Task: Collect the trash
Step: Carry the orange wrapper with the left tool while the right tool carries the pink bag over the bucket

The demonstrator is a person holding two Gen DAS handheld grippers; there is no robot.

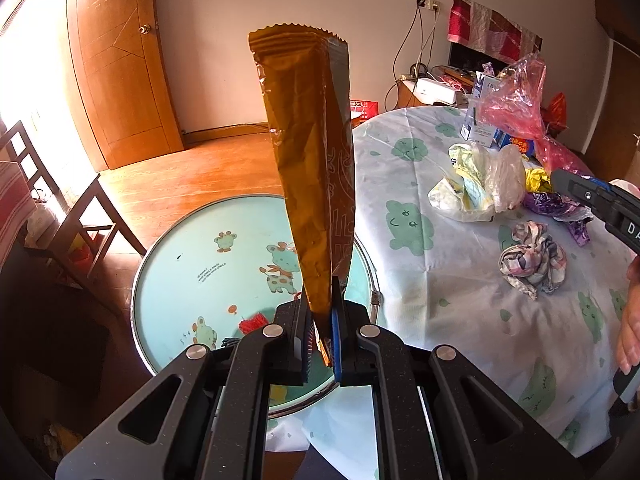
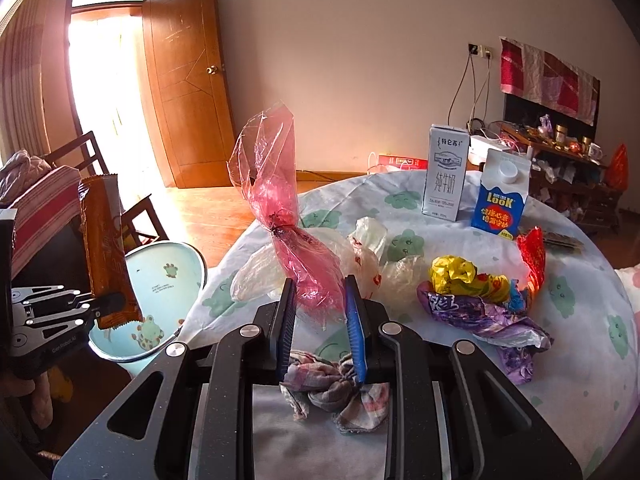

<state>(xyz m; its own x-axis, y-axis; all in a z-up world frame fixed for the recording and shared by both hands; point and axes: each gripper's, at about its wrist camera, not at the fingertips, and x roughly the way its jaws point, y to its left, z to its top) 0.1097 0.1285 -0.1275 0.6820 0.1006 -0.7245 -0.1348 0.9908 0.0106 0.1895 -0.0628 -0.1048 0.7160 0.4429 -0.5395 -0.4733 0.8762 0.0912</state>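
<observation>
Trash for collection: brown snack wrapper [image 1: 310, 168], clamped at its lower end by the left gripper [image 1: 323, 332] and standing upright over the pale-blue cartoon-print bin [image 1: 208, 264] beside the table [image 1: 460, 312]. Right wrist view alone shows the right gripper [image 2: 320, 320], fingers narrowed on the tail of a twisted pink plastic bag [image 2: 280, 208], raised above a crumpled patterned rag [image 2: 332, 388]. Two cartons, white milk carton [image 2: 445, 172] and blue carton [image 2: 500, 196], stand near the far table edge. Clear bags [image 2: 372, 264] and crumpled purple-yellow wrappers [image 2: 480, 304] crowd the cloth ahead.
</observation>
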